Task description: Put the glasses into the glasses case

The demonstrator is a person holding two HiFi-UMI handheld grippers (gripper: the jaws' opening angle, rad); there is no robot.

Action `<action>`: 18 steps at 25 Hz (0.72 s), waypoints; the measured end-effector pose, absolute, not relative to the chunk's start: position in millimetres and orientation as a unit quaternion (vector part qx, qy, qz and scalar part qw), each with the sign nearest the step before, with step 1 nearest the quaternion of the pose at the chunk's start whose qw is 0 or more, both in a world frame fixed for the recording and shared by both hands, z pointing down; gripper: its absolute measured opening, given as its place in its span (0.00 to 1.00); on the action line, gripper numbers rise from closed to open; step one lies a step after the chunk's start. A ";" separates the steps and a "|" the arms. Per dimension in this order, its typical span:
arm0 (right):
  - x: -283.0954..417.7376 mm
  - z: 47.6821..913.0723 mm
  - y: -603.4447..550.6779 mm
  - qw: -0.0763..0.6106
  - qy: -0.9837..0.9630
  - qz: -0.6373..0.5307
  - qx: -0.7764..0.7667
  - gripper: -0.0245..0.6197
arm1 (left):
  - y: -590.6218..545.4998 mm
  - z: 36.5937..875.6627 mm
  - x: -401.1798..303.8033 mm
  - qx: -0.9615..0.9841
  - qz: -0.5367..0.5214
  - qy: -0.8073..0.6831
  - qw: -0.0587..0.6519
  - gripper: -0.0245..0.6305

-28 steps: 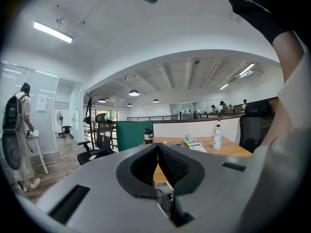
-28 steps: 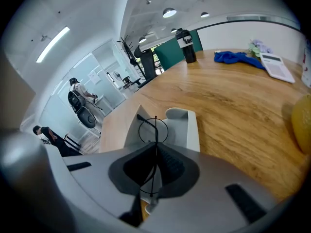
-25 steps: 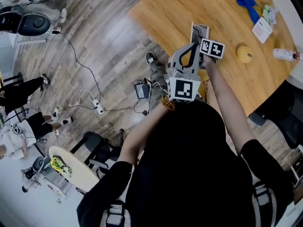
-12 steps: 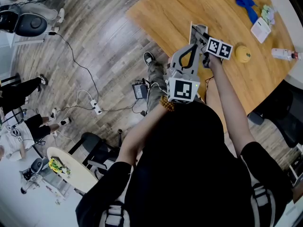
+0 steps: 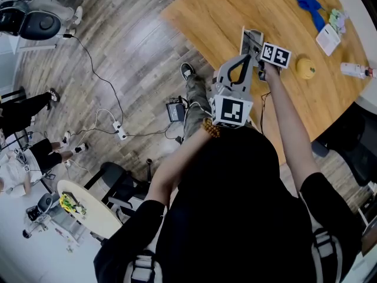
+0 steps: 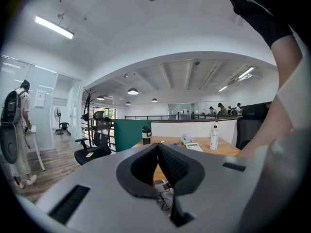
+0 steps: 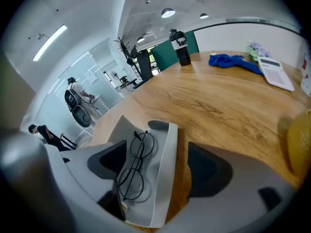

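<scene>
The grey glasses case lies open on the wooden table, with thin black round glasses resting inside it. My right gripper hangs over it, pointing steeply down. Its jaws have just been opening and now stand wide on either side of the case, and neither pad presses on it. In the head view the case shows beside the right gripper's marker cube. My left gripper is held level near the table's edge, its pads shut together with nothing between them.
A yellow fruit sits close to the right of the case. Farther back lie a blue cloth, a white calculator and a black bottle. A white bottle lies at the right. Cables and chairs occupy the floor.
The right gripper has shifted slightly farther right over the table, and the case's near end now shows clear beside its marker cube. The left gripper has stayed put.
</scene>
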State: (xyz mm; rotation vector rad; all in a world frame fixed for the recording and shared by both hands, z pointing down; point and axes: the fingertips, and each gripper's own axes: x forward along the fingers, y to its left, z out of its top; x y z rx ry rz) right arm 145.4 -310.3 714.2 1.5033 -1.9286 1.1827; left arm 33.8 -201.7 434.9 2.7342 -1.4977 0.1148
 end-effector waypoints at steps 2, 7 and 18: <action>143.4 718.9 -310.5 0.230 -0.691 0.417 0.544 0.69 | -201.6 436.1 34.9 0.878 0.039 -0.476 0.009 0.07; 134.6 725.6 -310.2 0.257 -0.688 0.413 0.539 0.70 | -198.6 439.5 42.4 0.883 0.039 -0.467 0.013 0.07; 116.9 727.3 -307.2 0.283 -0.698 0.401 0.521 0.70 | -200.9 437.1 43.9 0.886 0.036 -0.461 0.017 0.07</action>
